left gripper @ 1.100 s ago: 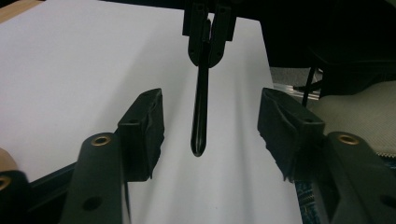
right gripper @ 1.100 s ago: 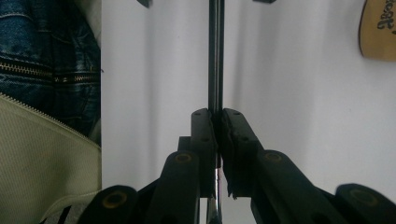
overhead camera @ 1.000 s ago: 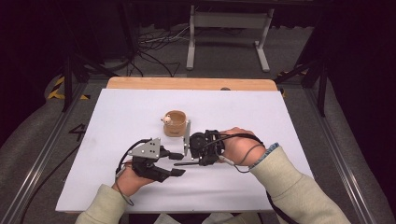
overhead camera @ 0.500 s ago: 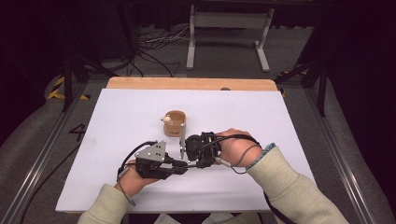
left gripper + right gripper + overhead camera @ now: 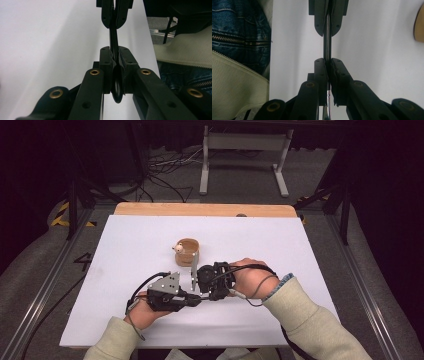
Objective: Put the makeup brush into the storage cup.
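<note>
Black jaws of the left gripper (image 5: 115, 53) had just been closing and were seen pressed flat on a slim, dark, rod-like tool (image 5: 114, 40) whose ringed end hung out just behind the pads. The right gripper (image 5: 327, 62) was clamped on the same tool from the opposite end, so the 2 grippers faced each other tip to tip, almost touching, low over the near middle of the counter (image 5: 125, 270). Because the tool was now held at both ends, the moment was judged to be a handover or a shared pull; which of the 2 could not be told. Release by 1 gripper was judged to be the likely next step, and a slip of so thin a tool was the risk to be watched.

A round, light brown wooden cup (image 5: 187, 251) with a small pale piece at its rim was stood just beyond the grippers, apart from both.

The counter was covered by a smooth white sheet, with a strip of bare wood (image 5: 200, 210) left showing along its far edge. Beyond it, a dim room was seen: grey floor, loose cables (image 5: 160, 170), a white metal frame (image 5: 245, 150) and yellow and black tape (image 5: 62, 215).
</note>
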`<state>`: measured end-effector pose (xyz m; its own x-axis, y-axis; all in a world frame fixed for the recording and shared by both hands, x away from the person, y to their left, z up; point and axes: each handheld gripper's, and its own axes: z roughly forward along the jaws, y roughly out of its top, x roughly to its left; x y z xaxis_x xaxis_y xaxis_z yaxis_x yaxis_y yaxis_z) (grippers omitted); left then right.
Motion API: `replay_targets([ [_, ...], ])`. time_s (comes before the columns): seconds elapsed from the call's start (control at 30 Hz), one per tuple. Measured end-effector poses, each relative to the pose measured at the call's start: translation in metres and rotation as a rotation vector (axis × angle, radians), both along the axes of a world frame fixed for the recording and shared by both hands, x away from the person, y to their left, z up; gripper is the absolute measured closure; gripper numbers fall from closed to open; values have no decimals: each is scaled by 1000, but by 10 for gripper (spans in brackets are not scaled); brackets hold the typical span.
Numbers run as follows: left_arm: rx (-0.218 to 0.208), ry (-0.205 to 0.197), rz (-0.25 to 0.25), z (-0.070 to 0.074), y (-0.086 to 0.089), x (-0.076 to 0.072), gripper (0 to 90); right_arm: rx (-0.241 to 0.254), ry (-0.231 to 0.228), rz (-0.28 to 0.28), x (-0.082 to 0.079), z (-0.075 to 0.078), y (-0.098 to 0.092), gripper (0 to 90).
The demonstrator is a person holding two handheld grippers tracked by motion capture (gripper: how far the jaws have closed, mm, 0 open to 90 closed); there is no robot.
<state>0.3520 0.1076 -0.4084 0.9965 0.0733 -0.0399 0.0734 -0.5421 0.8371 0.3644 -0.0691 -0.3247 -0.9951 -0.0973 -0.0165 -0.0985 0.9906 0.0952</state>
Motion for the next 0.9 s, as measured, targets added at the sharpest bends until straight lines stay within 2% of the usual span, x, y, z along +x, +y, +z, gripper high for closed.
replay_targets([
  [0.1, -3, 0, 1, -1, 0, 0, 827, 14, 0, -4, 0, -1, -1, 839],
  [0.3, 7, -16, 0, -1, -1, -1, 829, 11, 6, 2, 1, -2, -1, 838],
  [0.47, -3, -29, 15, -1, 1, -1, 830, 41, -3, -10, 1, -1, -5, 825],
  [0.5, -6, -29, 19, -1, 2, -1, 830, 66, -8, -19, 1, -1, -7, 787],
  [0.63, -29, -23, 29, -1, 5, 0, 831, 145, -16, -52, 2, 4, -18, 734],
  [0.8, -41, -20, 30, -2, 6, 0, 830, 278, -22, -73, 2, 11, -39, 701],
  [0.83, -43, -19, 29, -2, 6, 0, 830, 278, -22, -73, 2, 11, -39, 701],
  [0.9, -51, -18, 24, -2, 6, 0, 831, 324, -23, -78, 2, 13, -47, 692],
])
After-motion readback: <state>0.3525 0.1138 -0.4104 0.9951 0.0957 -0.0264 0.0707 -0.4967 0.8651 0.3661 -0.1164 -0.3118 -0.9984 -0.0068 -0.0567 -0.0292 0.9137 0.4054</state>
